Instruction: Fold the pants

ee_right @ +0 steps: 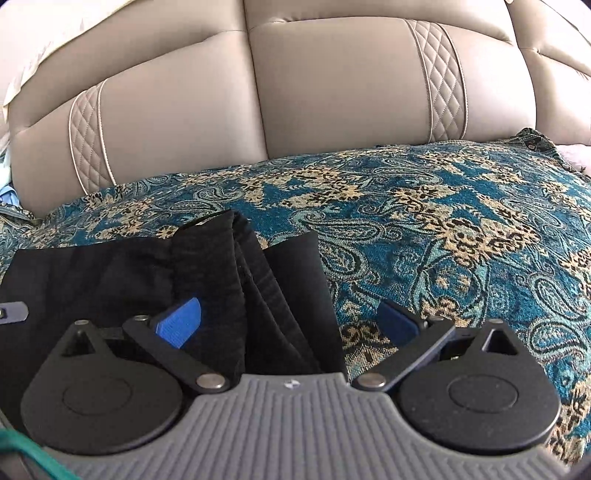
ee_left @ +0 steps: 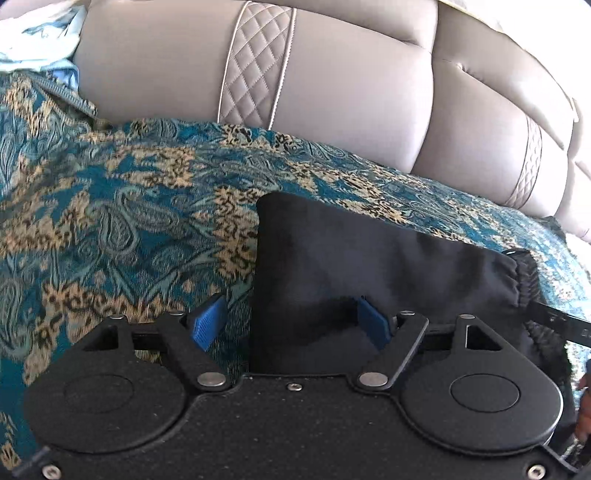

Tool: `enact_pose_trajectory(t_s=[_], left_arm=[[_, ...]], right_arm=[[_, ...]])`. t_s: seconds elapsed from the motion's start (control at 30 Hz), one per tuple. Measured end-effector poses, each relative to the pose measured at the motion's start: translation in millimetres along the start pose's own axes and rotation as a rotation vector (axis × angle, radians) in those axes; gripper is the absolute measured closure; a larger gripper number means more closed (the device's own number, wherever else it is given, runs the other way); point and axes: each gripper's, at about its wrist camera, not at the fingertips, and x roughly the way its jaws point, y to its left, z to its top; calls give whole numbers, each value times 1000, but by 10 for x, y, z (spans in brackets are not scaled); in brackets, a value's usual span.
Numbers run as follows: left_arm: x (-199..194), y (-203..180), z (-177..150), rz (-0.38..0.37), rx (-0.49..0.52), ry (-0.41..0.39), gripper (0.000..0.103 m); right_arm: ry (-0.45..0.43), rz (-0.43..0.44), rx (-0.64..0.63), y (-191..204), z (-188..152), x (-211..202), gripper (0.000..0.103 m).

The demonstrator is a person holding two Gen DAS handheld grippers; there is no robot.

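Left tool (ee_left: pixel 291 325) nearest in left wrist view, black housing filling bottom of frame, blue pads (ee_left: pixel 207 323) spread wide, nothing pinched. Left pad over patterned cover, right pad over black cloth; edge of pants between the two, pads not pressing on it. Black pants (ee_left: pixel 369 258) folded into a compact block, lying flat on teal-and-gold paisley throw (ee_left: pixel 129 221); gathered elastic waistband (ee_left: pixel 521 277) at right end of block. Grey upholstered sofa backrest (ee_left: pixel 351 92) behind, with quilted diamond-stitch strip (ee_left: pixel 255 66). Light blue printed cloth (ee_left: pixel 40 33) bunched at top left corner, blurred. Sliver of a hand at far right edge, mostly cut off.

Right tool (ee_right: pixel 291 325) in right wrist view, grey ribbed housing, blue pads (ee_right: pixel 177 323) also spread wide, gripping nothing. Left pad above pants (ee_right: pixel 147 266), right pad above throw (ee_right: pixel 443 221); stacked folded layers with right-hand edges running up between pads, no contact visible. Pants at lower left of that view, well short of backrest (ee_right: pixel 332 92). Green cord (ee_right: pixel 33 458) at bottom left corner. Tip of other tool poking in at left edge.
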Motion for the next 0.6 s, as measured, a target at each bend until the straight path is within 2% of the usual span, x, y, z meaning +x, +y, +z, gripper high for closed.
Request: enact_pose_trajectory(t_s=[0.07, 0.17, 0.2, 0.27, 0.33, 0.37, 0.43, 0.47, 0.5, 0.6], left_arm=[[25, -41, 16, 2, 17, 2, 29], [75, -46, 40, -44, 2, 14, 30], [90, -51, 52, -52, -2, 14, 34], [106, -43, 71, -72, -17, 16, 45], [106, -37, 89, -66, -34, 22, 48], [88, -43, 95, -53, -39, 29, 50], [-22, -62, 77, -17, -41, 18, 51], [-116, -87, 48, 11, -29, 0, 45], [-244, -126, -9, 40, -5, -28, 32], [-673, -270, -264, 90, 75, -123, 16]], right_arm=[[2, 7, -7, 2, -1, 4, 0], [-2, 36, -14, 4, -25, -27, 10], [-5, 52, -20, 8, -36, -45, 18], [-14, 85, -31, 29, -58, -90, 28], [-17, 90, -37, 63, -65, -111, 28], [-22, 83, -41, 73, -67, -120, 22], [-37, 47, -29, 83, -79, -178, 18], [-48, 23, -22, 101, -99, -245, 16], [-71, -1, -20, 126, -135, -338, 13], [-143, -12, -42, 251, -342, -714, 5]])
